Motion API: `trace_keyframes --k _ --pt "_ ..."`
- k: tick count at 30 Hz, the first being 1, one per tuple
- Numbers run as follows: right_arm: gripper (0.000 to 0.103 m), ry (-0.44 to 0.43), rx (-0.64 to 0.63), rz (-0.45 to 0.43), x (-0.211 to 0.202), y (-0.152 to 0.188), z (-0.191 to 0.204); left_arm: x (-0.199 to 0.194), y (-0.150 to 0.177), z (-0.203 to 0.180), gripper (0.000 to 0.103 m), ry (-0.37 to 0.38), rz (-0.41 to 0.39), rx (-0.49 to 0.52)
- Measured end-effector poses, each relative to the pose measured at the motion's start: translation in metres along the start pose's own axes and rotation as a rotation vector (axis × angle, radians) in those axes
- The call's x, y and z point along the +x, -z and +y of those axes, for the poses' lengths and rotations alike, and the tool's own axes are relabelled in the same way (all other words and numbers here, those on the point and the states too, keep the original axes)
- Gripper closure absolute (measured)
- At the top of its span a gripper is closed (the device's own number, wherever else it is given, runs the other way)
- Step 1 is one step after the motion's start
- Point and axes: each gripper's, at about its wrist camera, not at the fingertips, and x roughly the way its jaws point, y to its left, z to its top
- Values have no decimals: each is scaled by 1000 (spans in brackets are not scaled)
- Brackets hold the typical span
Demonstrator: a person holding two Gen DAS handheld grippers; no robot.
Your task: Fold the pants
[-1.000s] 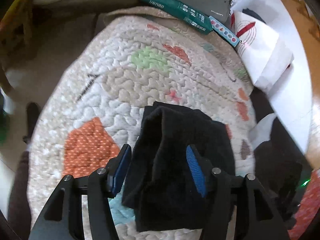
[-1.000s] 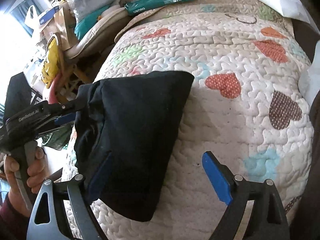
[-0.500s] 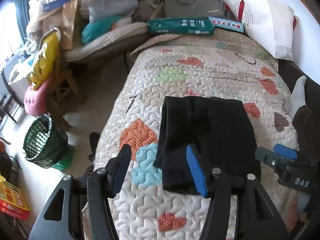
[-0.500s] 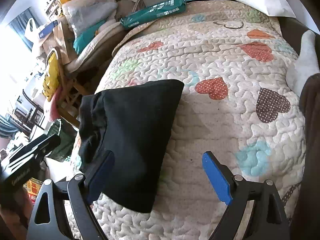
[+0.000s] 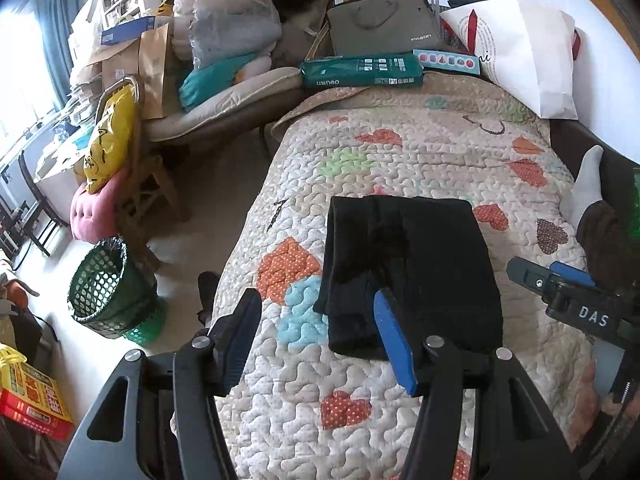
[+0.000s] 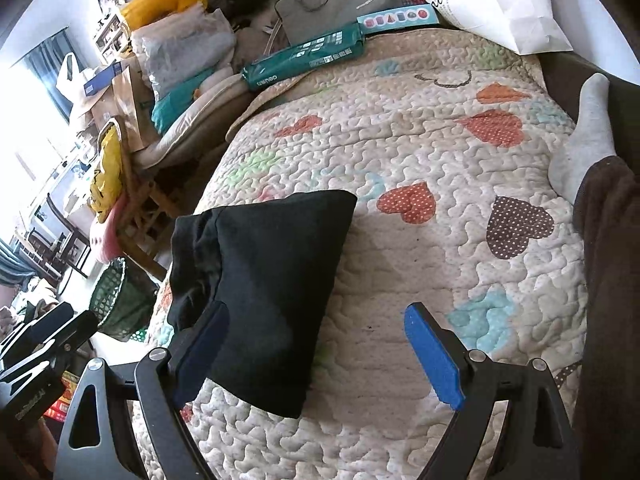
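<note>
**Black pants folded up on the heart quilt, both grippers off them**

Black fabric pants (image 5: 412, 268), folded into a compact rectangle, lie flat on the cream quilted bedspread with coloured hearts (image 5: 420, 152). In the left wrist view they sit around the centre of the frame, with the bunched, layered edge at 9 o'clock and the smooth folded side at 3 o'clock. In the right wrist view the same bundle (image 6: 260, 280) is left of centre, near the 9 o'clock edge of the bed.

The left gripper (image 5: 316, 344) has its blue-padded fingers spread wide apart with nothing between them. It looks to be above the quilt, and the right pad only overlaps the near corner of the pants in the picture. The right gripper (image 6: 316, 354) is also wide open and holding nothing; its left finger overlaps the near edge of the pants in the picture, and I can't tell if it actually touches. The right gripper also pokes into the left view at 3 o'clock (image 5: 560, 284).

Other stuff: a green mesh wastebasket (image 5: 108, 284) on the floor at 9 o'clock, a long green packet (image 5: 360, 72) and a grey laptop bag (image 5: 380, 28) at 12 o'clock past the bed, a white paper bag (image 5: 528, 56) at 1 o'clock, and a foot in a grey sock (image 6: 580, 136) on the bed edge at 2 o'clock.
</note>
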Motion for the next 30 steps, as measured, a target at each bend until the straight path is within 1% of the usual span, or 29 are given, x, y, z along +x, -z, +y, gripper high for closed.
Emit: trace_keyframes --k 6,11,30 --pt "10 6 15 1 0 1 -3 -9 -1 -1 45 11 -29 -7" --pt "10 8 19 12 4 2 -4 -9 -1 0 45 21 -33 -11" --pt "10 23 24 53 18 7 -3 12 5 10 45 46 16 -51"
